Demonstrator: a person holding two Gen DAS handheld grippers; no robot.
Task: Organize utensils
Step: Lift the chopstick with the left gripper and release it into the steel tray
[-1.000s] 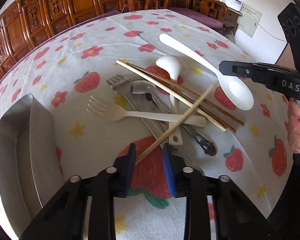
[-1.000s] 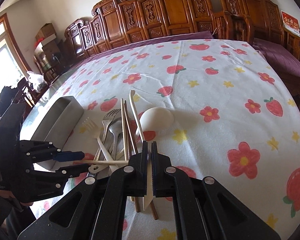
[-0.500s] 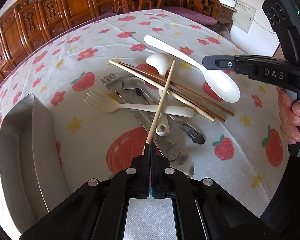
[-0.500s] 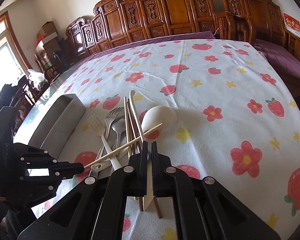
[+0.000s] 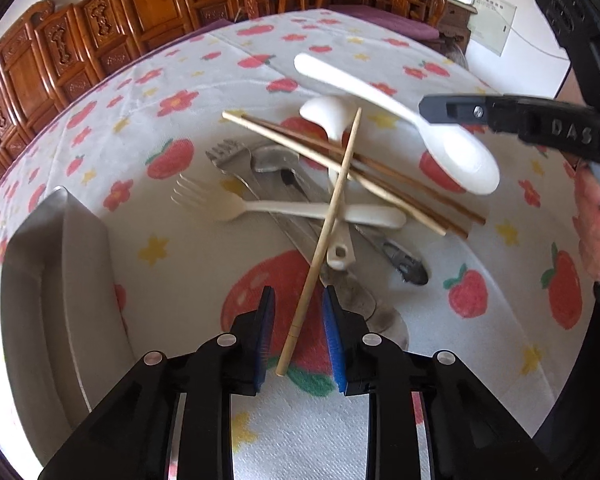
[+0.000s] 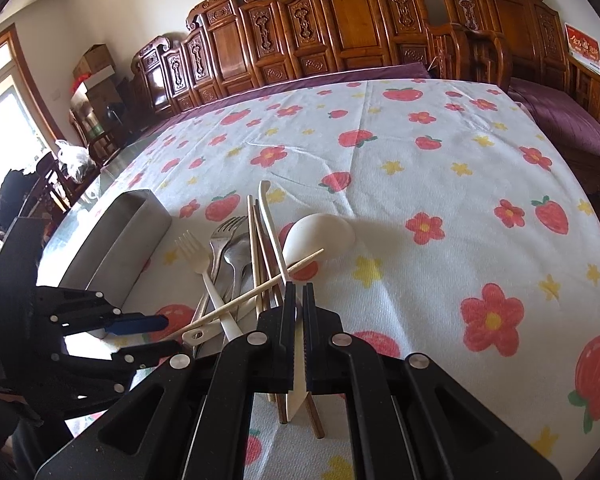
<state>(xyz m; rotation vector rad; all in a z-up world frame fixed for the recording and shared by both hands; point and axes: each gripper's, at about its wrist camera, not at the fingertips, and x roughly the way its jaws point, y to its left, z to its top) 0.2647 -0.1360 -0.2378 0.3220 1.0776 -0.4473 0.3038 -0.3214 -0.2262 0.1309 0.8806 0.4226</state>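
One pale chopstick (image 5: 332, 220) lies lengthwise between opening left gripper (image 5: 298, 336) pads, untouched, tip pointing away; right gripper (image 6: 298, 320) clamps white spoon (image 5: 420, 128).

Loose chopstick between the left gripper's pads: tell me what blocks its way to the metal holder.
Nothing visible does. The loose chopstick lies atop the pile between the opening, non-pressing pads of the left gripper. The metal holder stands left of it, with only bare tablecloth between.
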